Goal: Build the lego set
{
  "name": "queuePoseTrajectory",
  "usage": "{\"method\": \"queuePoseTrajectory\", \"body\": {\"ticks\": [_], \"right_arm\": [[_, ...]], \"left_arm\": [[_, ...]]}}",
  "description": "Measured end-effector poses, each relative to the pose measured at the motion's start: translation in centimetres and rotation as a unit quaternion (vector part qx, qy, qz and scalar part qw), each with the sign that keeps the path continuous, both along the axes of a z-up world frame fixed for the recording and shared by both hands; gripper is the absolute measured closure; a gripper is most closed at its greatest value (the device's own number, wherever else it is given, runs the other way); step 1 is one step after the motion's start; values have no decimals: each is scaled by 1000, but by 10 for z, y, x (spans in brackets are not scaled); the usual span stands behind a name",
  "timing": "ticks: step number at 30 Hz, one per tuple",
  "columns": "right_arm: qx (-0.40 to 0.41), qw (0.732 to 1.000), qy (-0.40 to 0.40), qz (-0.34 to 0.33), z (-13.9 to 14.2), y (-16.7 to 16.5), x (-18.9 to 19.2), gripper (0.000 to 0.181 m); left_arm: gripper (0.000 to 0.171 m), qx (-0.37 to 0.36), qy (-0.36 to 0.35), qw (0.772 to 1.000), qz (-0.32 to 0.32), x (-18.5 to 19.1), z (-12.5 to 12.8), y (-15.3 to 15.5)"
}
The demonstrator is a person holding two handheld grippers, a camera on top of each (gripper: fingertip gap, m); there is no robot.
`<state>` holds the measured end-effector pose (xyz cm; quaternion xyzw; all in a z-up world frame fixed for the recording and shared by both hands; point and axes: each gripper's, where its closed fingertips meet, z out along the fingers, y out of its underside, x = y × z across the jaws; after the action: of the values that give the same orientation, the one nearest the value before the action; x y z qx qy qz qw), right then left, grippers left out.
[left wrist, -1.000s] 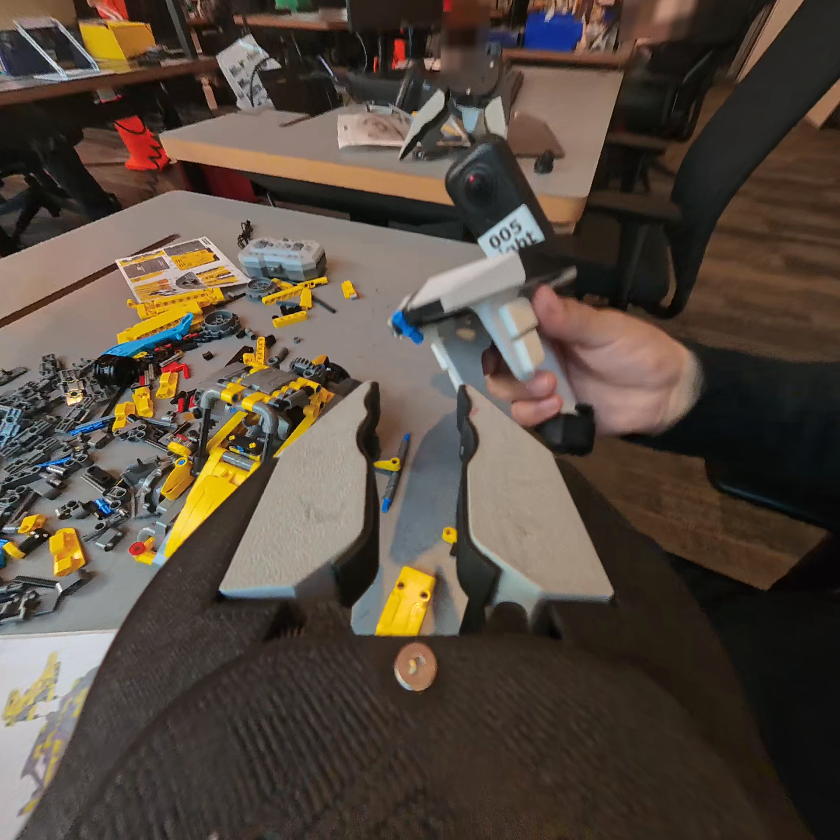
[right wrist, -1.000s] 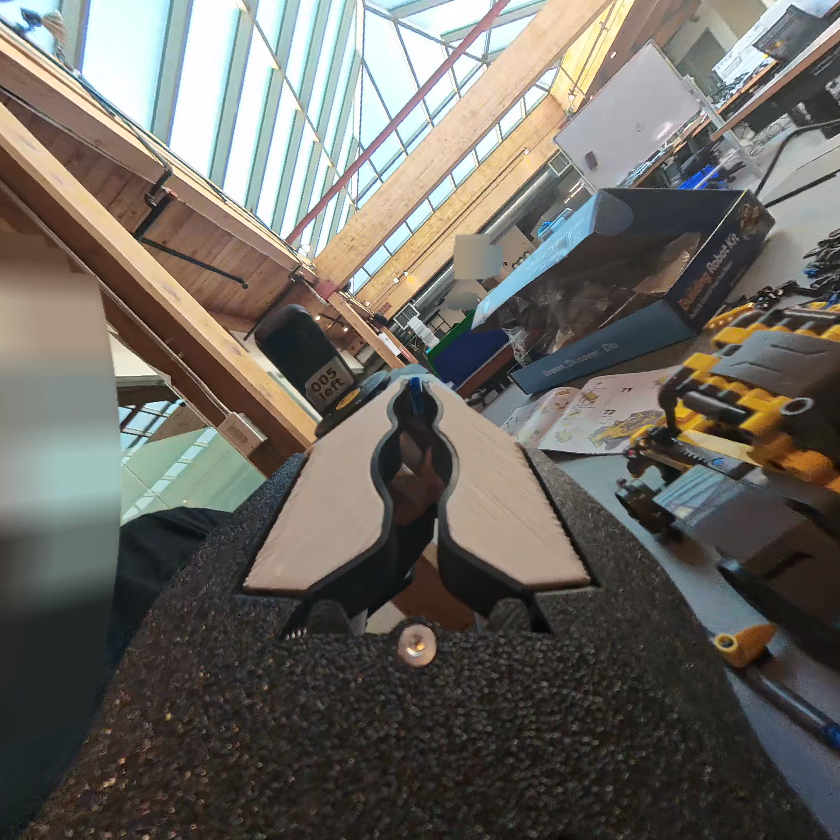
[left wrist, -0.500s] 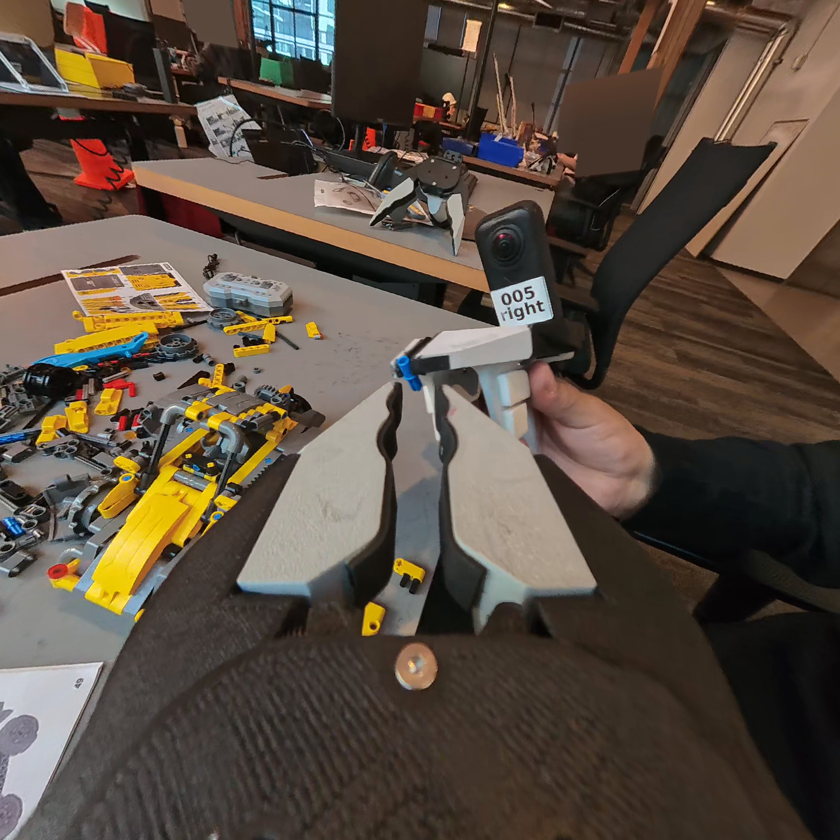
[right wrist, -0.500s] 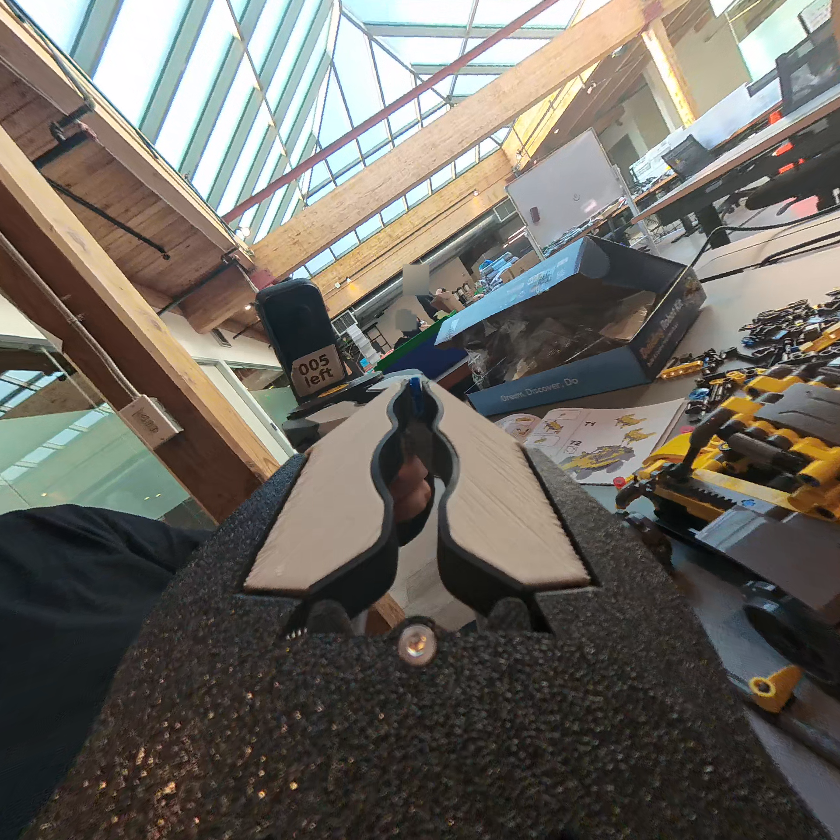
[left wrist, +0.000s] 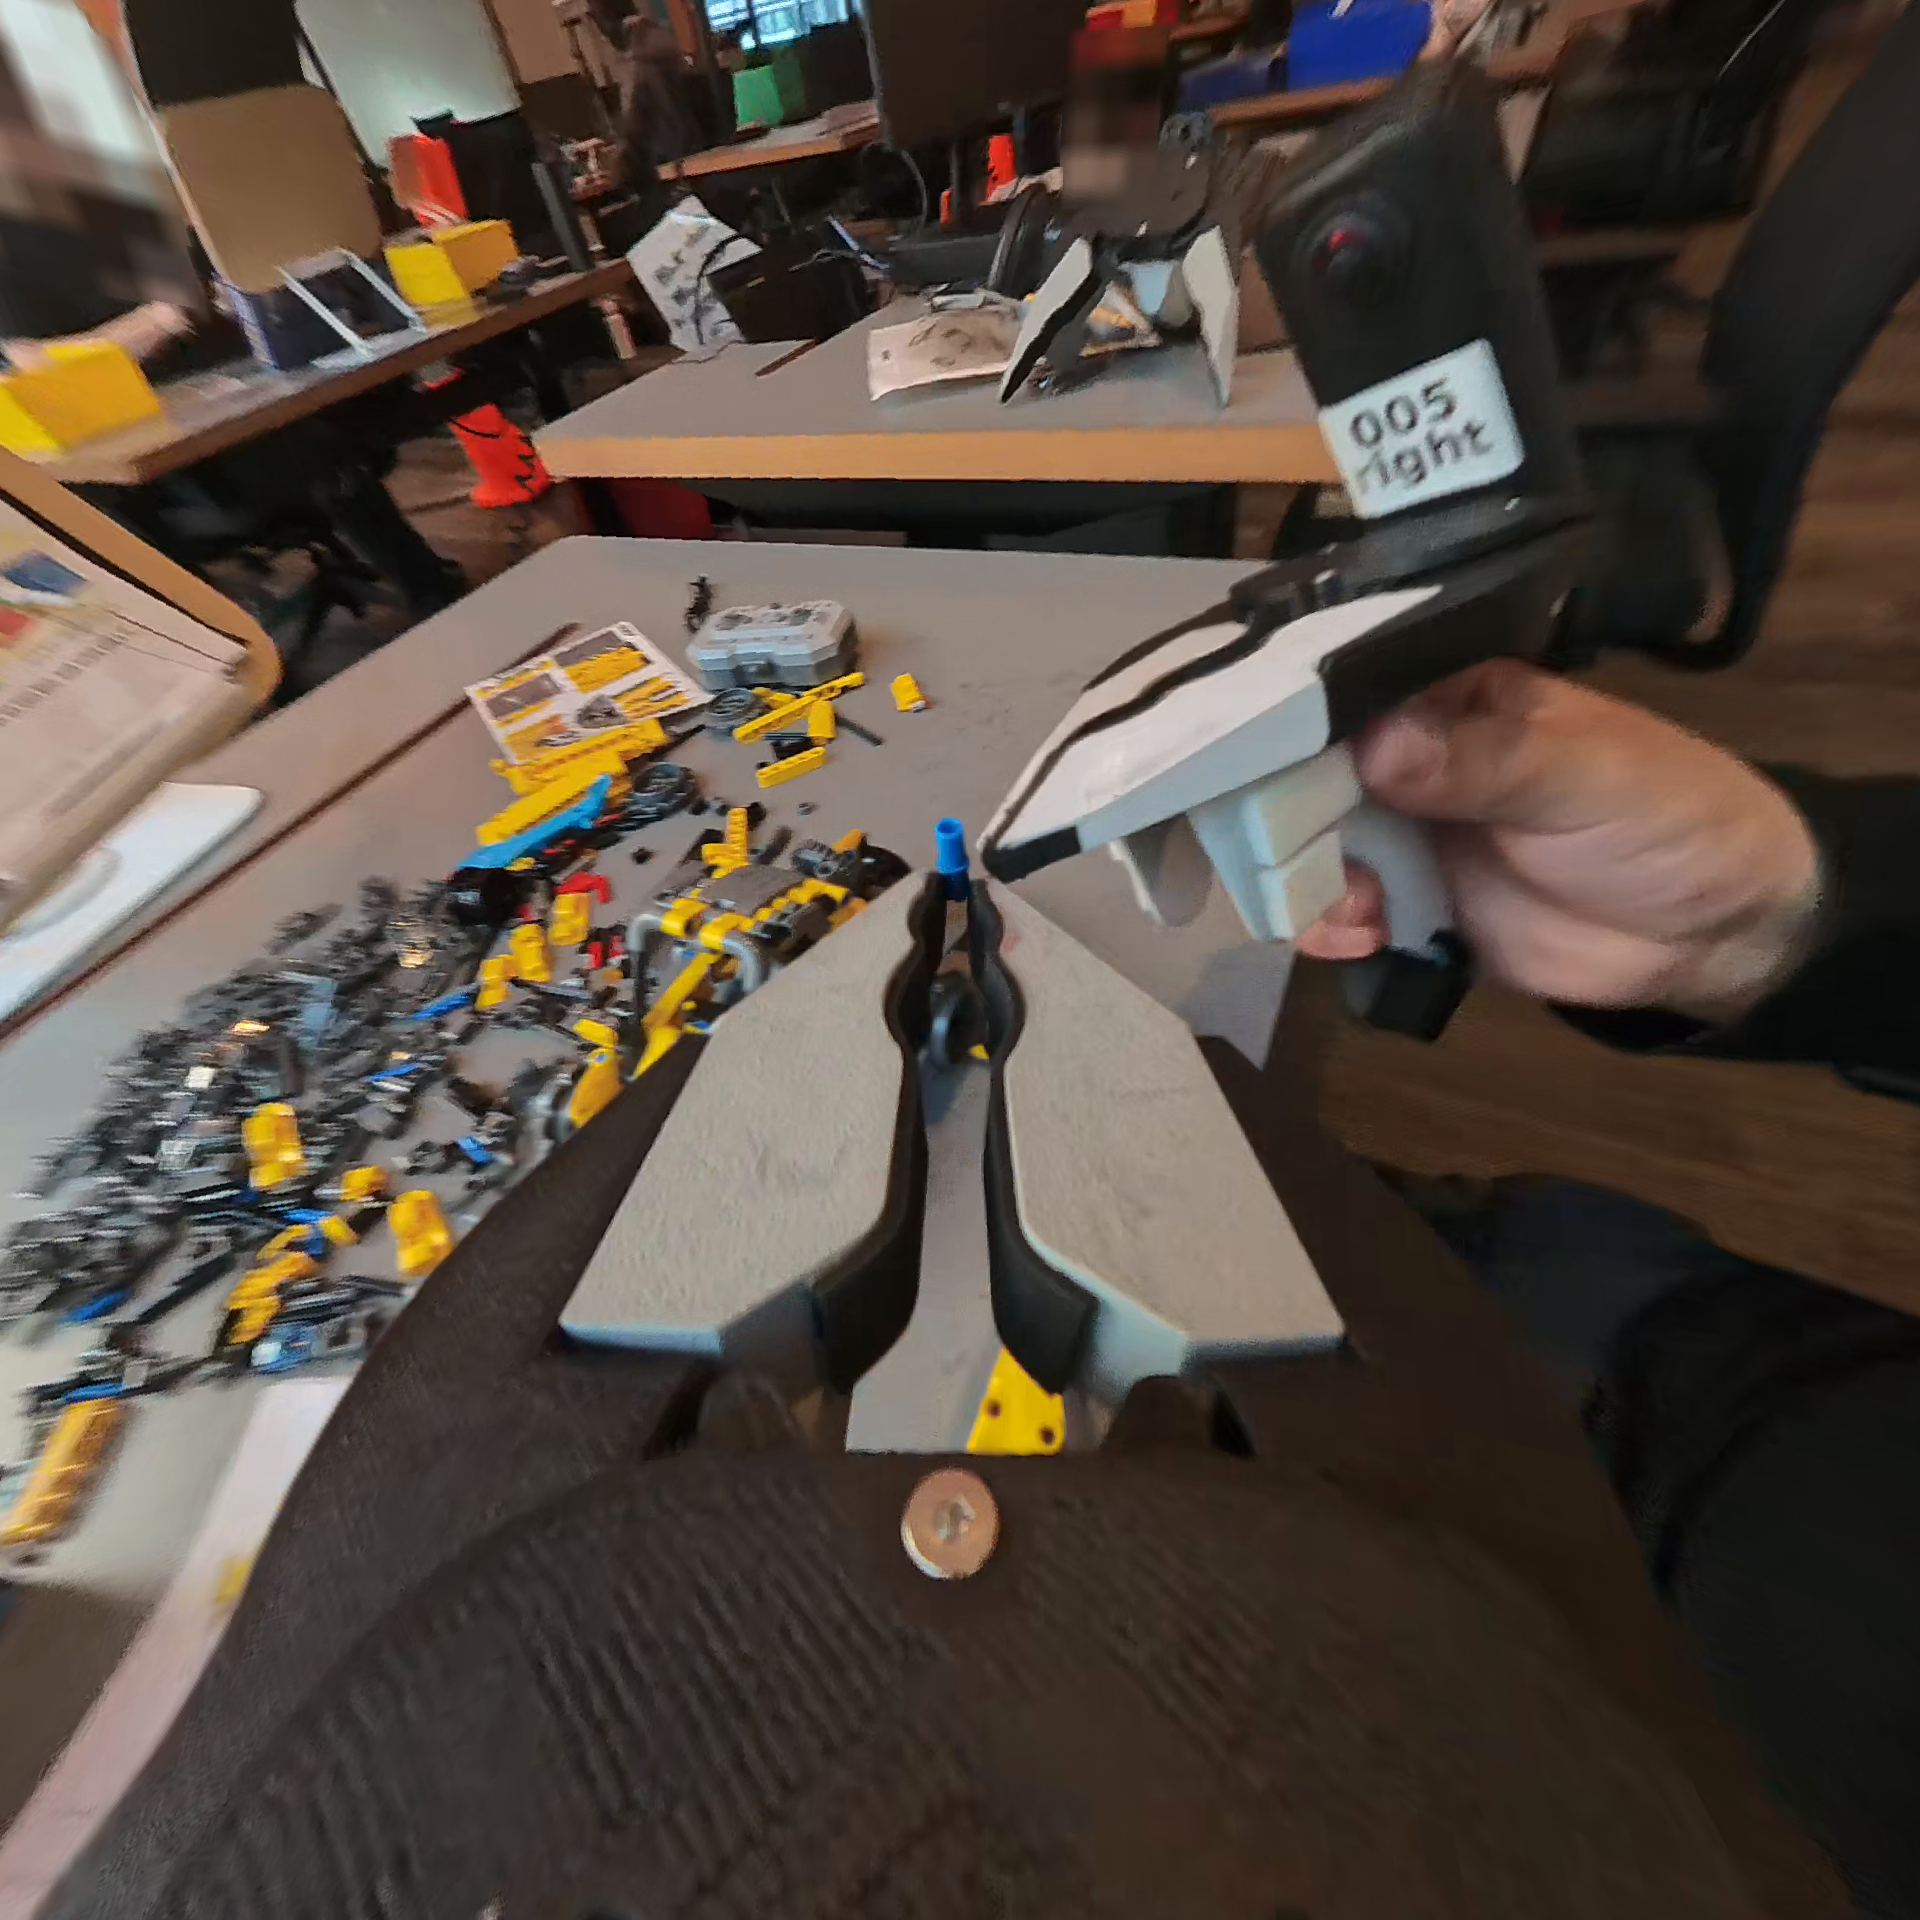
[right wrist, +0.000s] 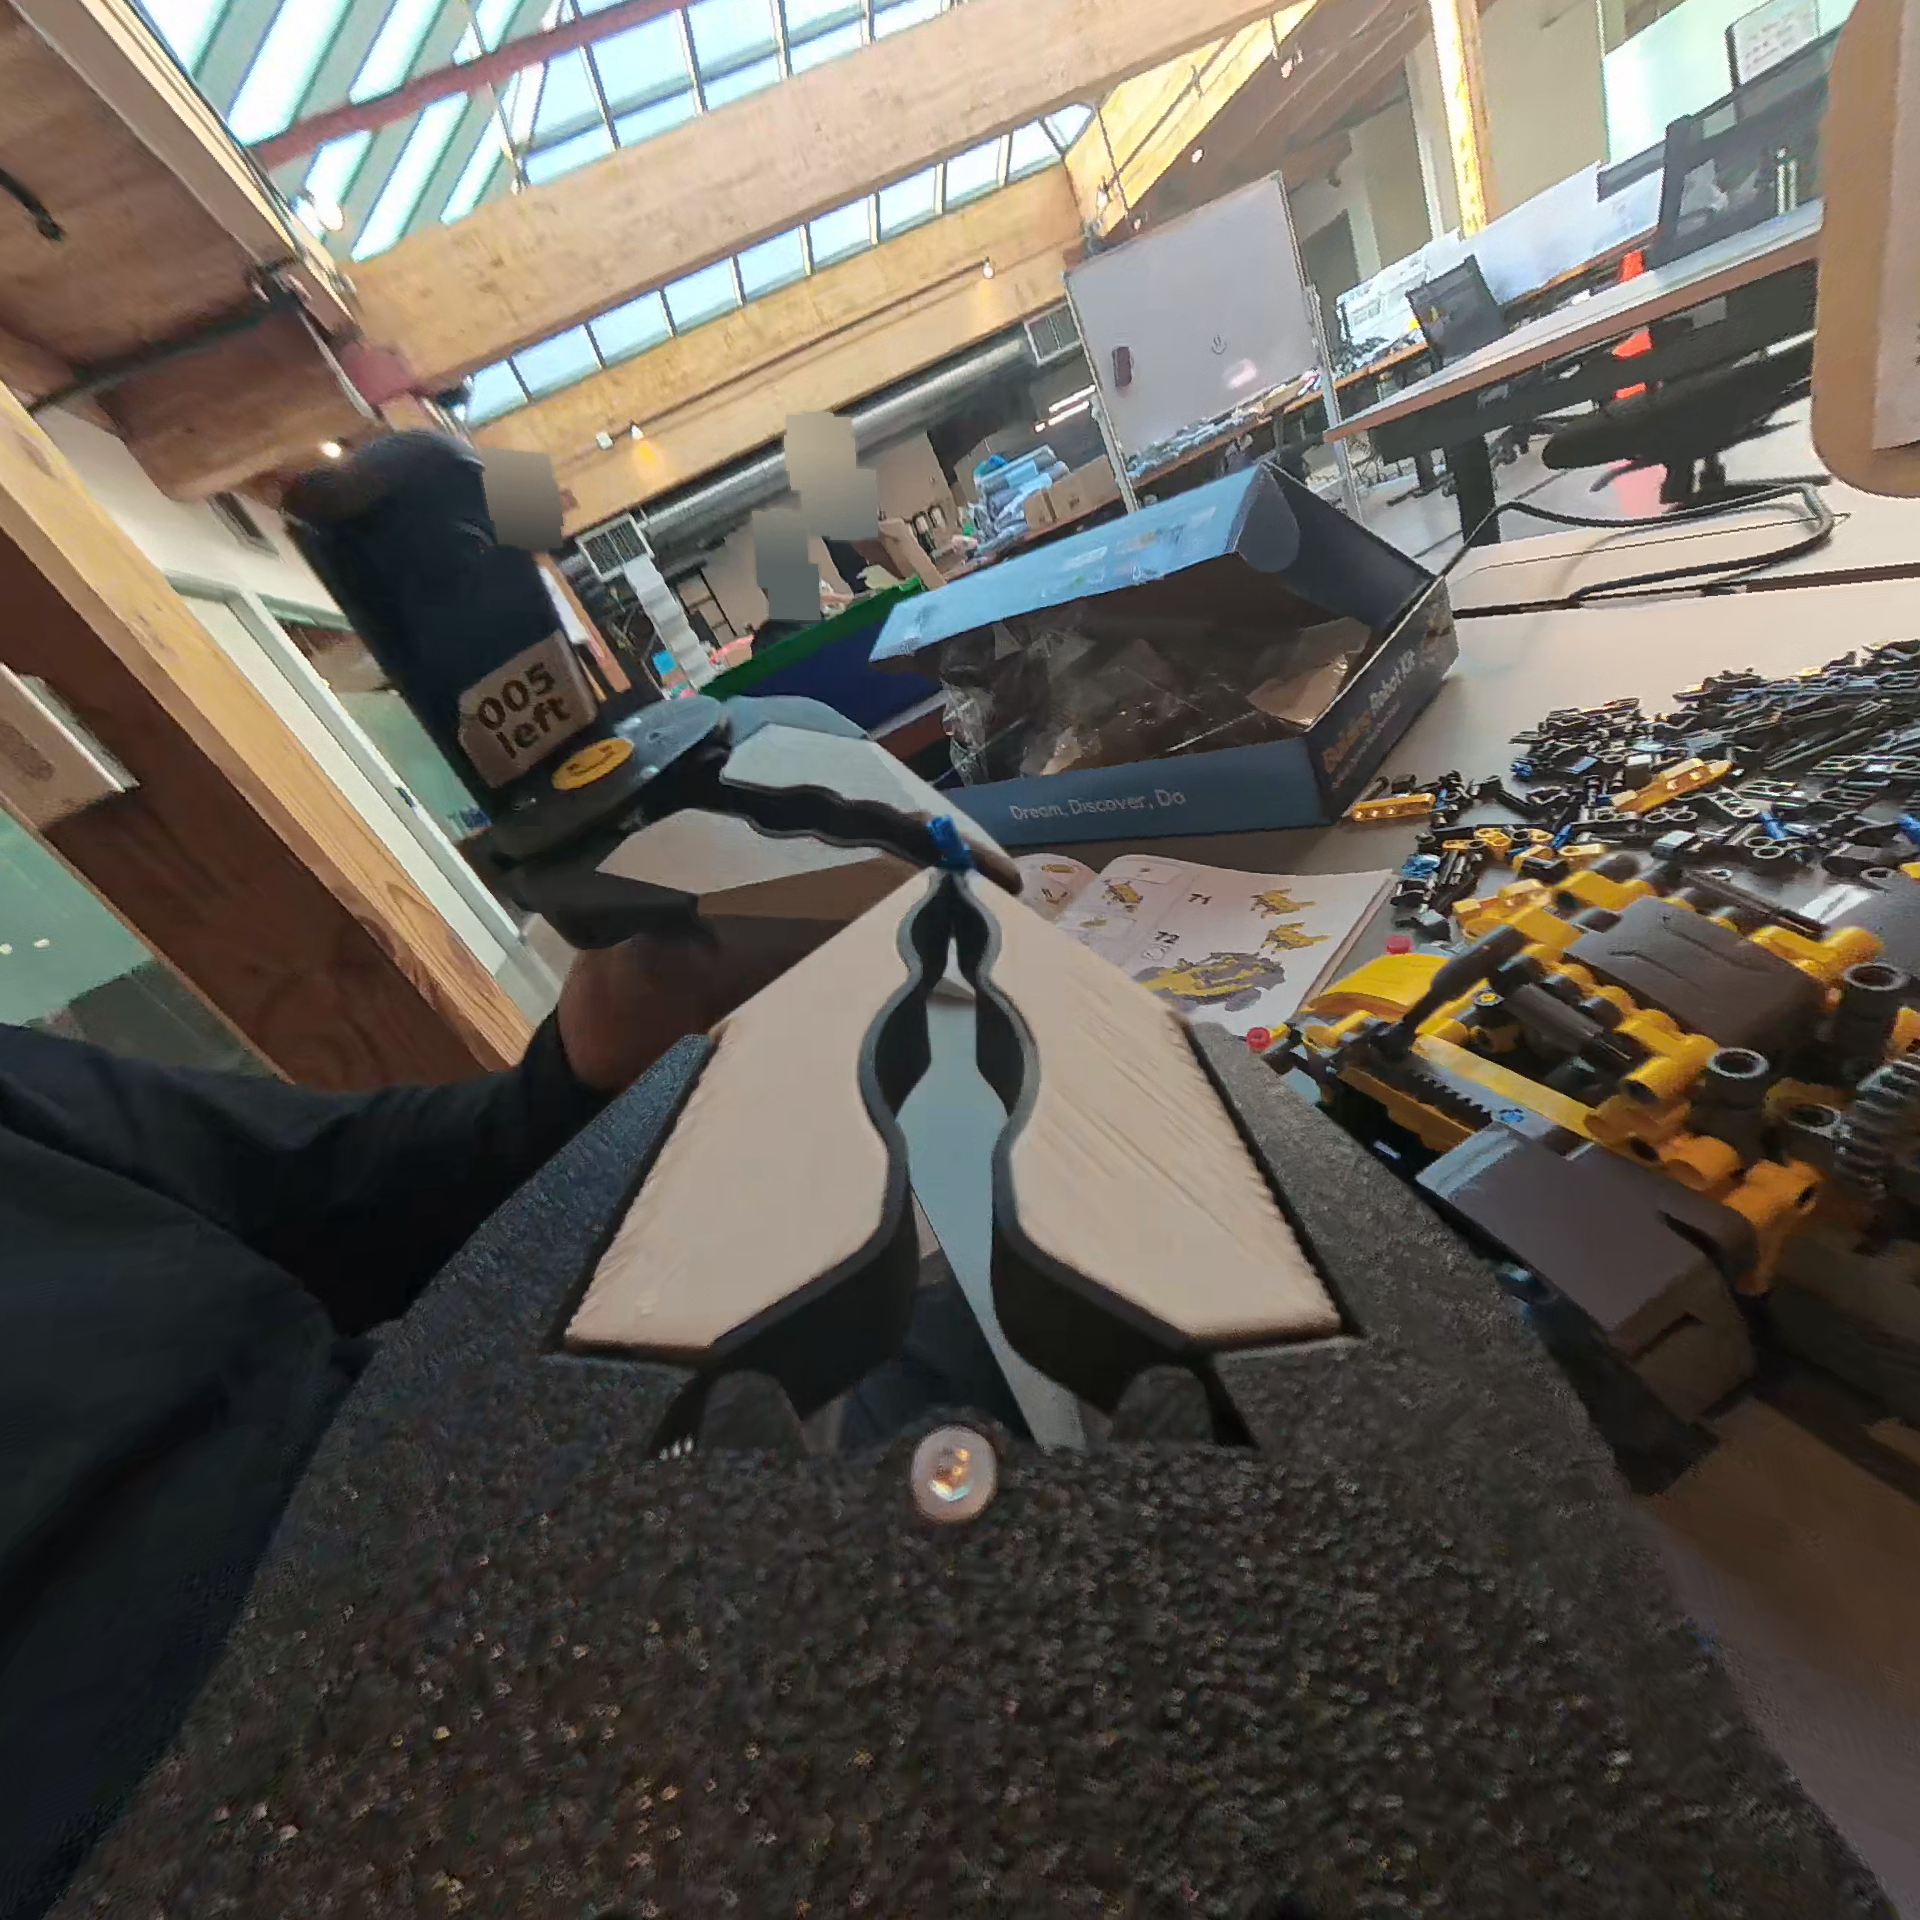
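My left gripper (left wrist: 951, 899) is shut at its tips on a small blue pin (left wrist: 947, 840), which sticks up from between them. My right gripper (left wrist: 992, 857), held in a person's hand (left wrist: 1590, 852), meets it tip to tip from the right with its jaws closed. In the right wrist view my right gripper (right wrist: 950, 883) is shut with the blue pin (right wrist: 943, 834) at its tips, and the left gripper (right wrist: 831, 821) comes in from the left onto the same pin. Both are held above the near right part of the grey table (left wrist: 1039, 644).
A half-built yellow and grey brick vehicle (left wrist: 748, 914) (right wrist: 1621, 1039) stands left of the grippers. Many loose black, yellow and blue parts (left wrist: 260, 1122) lie farther left. A grey battery box (left wrist: 774, 634), instruction sheets (right wrist: 1226, 935) and an open blue box (right wrist: 1195, 727) lie behind. A yellow piece (left wrist: 1013, 1403) lies below my left fingers.
My left gripper has gone from open to shut and has moved up to the right gripper's tip, closing on the blue pin that the right gripper was holding.
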<state>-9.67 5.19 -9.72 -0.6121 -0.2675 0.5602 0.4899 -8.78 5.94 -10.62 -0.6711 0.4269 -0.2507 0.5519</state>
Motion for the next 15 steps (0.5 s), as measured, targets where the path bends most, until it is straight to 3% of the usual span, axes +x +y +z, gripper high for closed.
{"method": "queuePoseTrajectory", "body": {"ticks": [3, 9, 15], "right_arm": [[33, 999, -35, -17, 1, 2, 5, 178], [106, 986, -126, -34, 15, 2, 24, 147], [149, 964, -220, -23, 14, -11, 28, 152]], "left_arm": [[171, 50, 41, 998, 22, -5, 4, 2], [171, 121, 92, 987, 53, -13, 8, 9], [171, 184, 141, 971, 60, -5, 5, 4]]}}
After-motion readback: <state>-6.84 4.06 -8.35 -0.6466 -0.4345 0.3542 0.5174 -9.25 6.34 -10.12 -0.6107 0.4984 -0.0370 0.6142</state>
